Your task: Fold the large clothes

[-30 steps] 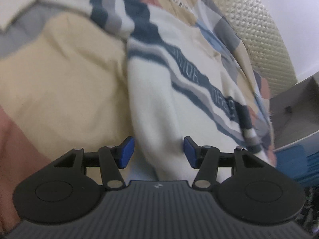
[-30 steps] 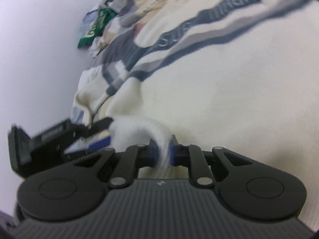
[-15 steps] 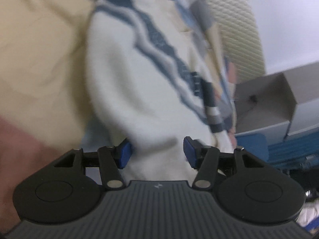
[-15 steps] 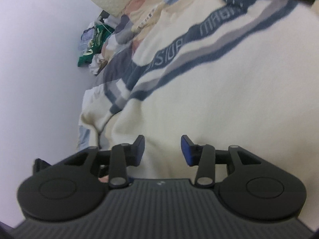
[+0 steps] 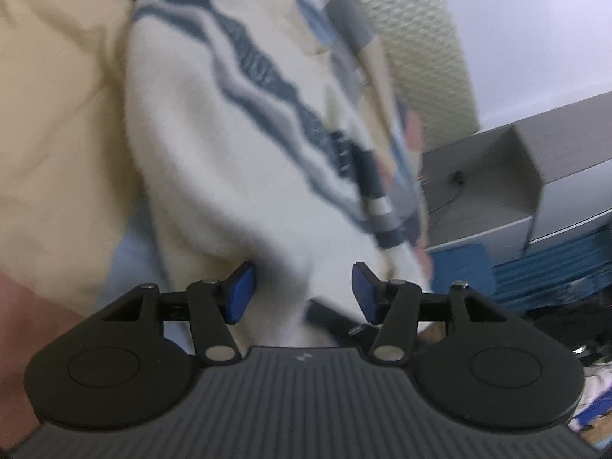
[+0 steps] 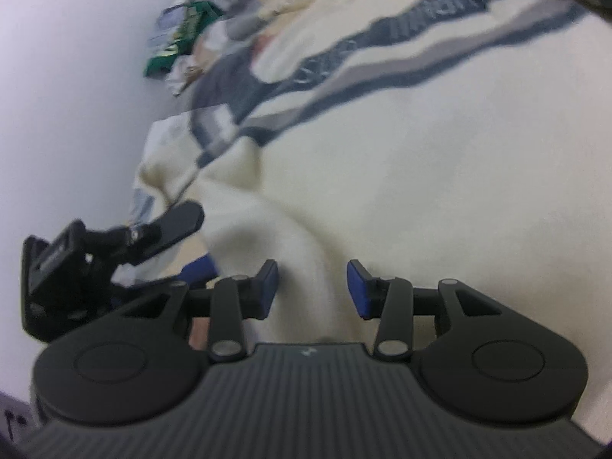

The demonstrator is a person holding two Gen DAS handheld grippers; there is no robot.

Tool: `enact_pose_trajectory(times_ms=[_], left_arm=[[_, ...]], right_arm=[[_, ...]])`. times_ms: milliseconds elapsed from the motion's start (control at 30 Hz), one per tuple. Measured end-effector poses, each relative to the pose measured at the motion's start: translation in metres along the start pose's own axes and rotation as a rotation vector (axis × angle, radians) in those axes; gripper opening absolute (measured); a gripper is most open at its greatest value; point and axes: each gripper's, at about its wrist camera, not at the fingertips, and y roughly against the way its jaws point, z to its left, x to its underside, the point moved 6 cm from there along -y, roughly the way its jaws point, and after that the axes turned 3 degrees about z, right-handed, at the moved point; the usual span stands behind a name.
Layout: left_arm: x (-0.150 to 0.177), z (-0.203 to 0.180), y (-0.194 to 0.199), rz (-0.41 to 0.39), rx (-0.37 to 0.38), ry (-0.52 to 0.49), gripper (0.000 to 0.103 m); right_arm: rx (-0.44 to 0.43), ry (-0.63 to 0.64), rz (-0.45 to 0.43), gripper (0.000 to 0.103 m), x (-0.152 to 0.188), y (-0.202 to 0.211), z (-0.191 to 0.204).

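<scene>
A large cream sweater [image 5: 229,145] with navy and grey lettered stripes lies on a patchwork bedspread [image 5: 57,95]. My left gripper [image 5: 302,292] is open, its blue pads on either side of a raised cream fold at the sweater's near edge. My right gripper [image 6: 311,290] is open too, with a ridge of the same sweater [image 6: 420,160] between its pads. The left gripper's black body [image 6: 95,264] shows at the left of the right wrist view, close beside my right one.
A quilted cream headboard [image 5: 413,38] stands behind the bed. A grey open box [image 5: 497,176] and blue items [image 5: 535,267] sit to the right. A pile of small things with a green packet [image 6: 179,38] lies by the white wall [image 6: 69,76].
My right gripper was shut on a cream fold one second ago and has opened, letting it go. My left gripper stayed open and swung right along the sweater's edge.
</scene>
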Motion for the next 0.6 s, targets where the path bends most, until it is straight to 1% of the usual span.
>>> enact_pose_trajectory(times_ms=[67, 133, 200, 233, 267, 367, 400, 467, 500, 567, 600], left_arm=[[0.006, 0.006, -0.009, 0.041, -0.069, -0.020, 0.059], [0.012, 0.007, -0.015, 0.056, -0.121, -0.055, 0.057], [0.016, 0.004, -0.016, 0.047, -0.164, -0.102, 0.044], [0.018, 0.003, -0.015, 0.050, -0.184, -0.117, 0.032], [0.019, 0.001, -0.011, 0.061, -0.192, -0.116, 0.023], [0.018, -0.005, 0.012, 0.078, -0.193, -0.129, 0.017], [0.016, -0.007, 0.022, 0.084, -0.193, -0.128, 0.016], [0.008, -0.011, 0.047, 0.104, -0.223, -0.147, 0.015], [0.005, -0.011, 0.060, 0.116, -0.254, -0.162, 0.015], [-0.001, -0.009, 0.077, 0.157, -0.352, -0.198, 0.015], [-0.002, -0.006, 0.082, 0.181, -0.416, -0.219, 0.014]], right_arm=[[0.008, -0.036, -0.032, 0.044, -0.005, 0.008, -0.008], [0.038, -0.052, -0.072, 0.044, -0.010, 0.015, -0.015], [0.081, -0.045, -0.095, 0.044, -0.013, 0.018, -0.019], [0.099, -0.034, -0.097, 0.044, -0.014, 0.018, -0.019], [0.117, -0.021, -0.099, 0.044, -0.014, 0.016, -0.019], [0.153, 0.025, -0.100, 0.044, -0.014, 0.015, -0.014], [0.159, 0.044, -0.100, 0.044, -0.013, 0.014, -0.012], [0.179, 0.089, -0.098, 0.044, -0.012, 0.015, -0.009], [0.190, 0.110, -0.097, 0.044, -0.011, 0.014, -0.008], [0.207, 0.144, -0.098, 0.044, -0.011, 0.013, -0.003], [0.205, 0.153, -0.097, 0.044, -0.010, 0.012, 0.000]])
